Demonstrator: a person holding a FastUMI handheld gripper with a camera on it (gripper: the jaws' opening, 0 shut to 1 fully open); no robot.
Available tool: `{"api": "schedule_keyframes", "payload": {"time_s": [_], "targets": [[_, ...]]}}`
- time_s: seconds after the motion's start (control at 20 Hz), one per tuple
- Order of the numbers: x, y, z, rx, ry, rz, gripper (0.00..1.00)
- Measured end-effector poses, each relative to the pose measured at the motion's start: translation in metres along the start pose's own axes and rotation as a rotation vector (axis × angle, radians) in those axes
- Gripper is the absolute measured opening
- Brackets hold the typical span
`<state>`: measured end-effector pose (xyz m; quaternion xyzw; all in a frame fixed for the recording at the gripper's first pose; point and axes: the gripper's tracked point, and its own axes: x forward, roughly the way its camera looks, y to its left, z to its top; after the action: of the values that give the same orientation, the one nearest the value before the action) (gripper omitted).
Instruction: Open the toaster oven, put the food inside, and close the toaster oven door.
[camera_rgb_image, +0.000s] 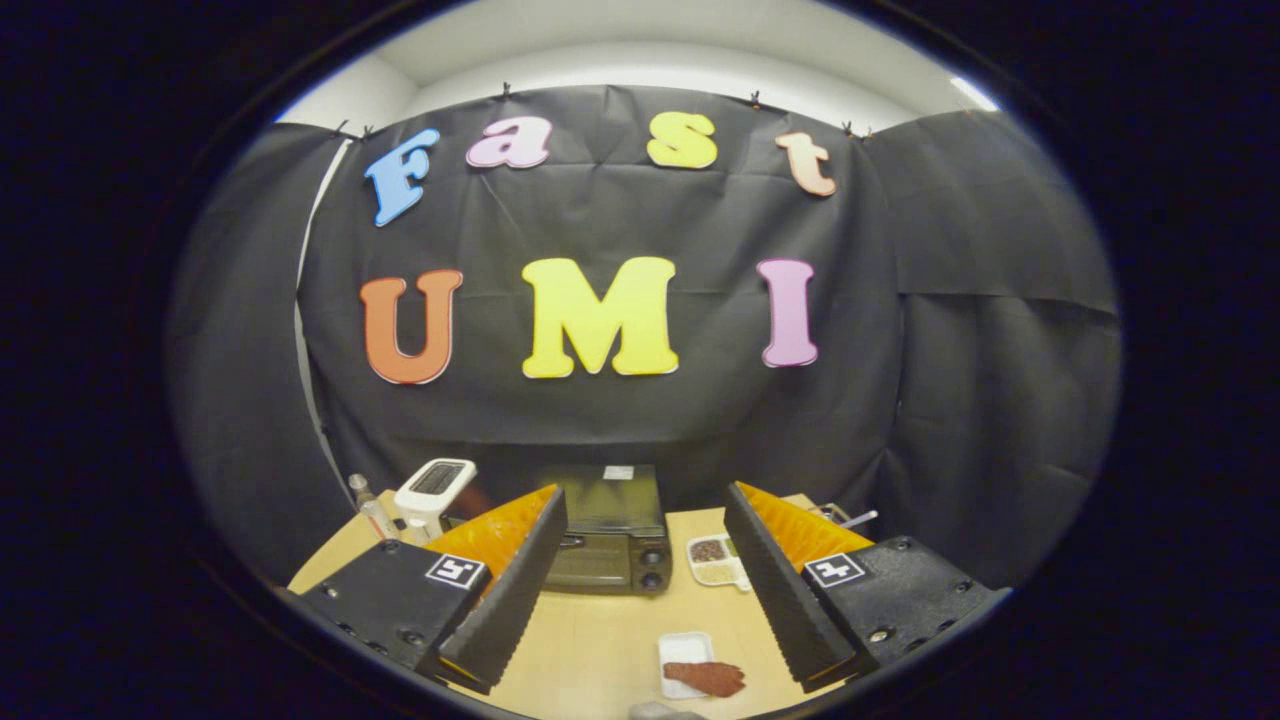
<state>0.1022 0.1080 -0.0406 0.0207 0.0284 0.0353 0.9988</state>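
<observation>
One gripper (645, 560), jaws spread wide, holding nothing. Toaster oven (612, 535), door closed, beyond the fingers on the table (600, 640). Food (706, 677) on a white tray (685, 650), between the fingertips. White toaster (435, 490) beyond the left finger.

A white toaster (432, 493) stands at the back of the wooden counter (600, 640), at about ten o'clock from the counter's middle. A clear bottle (368, 505) stands just beside it, at its nine o'clock. At about one o'clock from the middle lies a white tray (718, 561) with two compartments, the far one holding something dark, the near one something pale. Farther off, at two o'clock, small metal things (838, 516) sit by the counter's back edge, too small to tell.
</observation>
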Motion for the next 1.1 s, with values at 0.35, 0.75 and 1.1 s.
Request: {"api": "schedule_keyframes", "payload": {"time_s": [0.35,0.75,1.1], "targets": [[0.12,0.073,-0.064,0.01,0.106,0.052,1.0],[0.194,0.109,-0.133,-0.065,0.243,0.02,1.0],[0.182,0.107,-0.147,-0.035,0.271,0.014,1.0]]}}
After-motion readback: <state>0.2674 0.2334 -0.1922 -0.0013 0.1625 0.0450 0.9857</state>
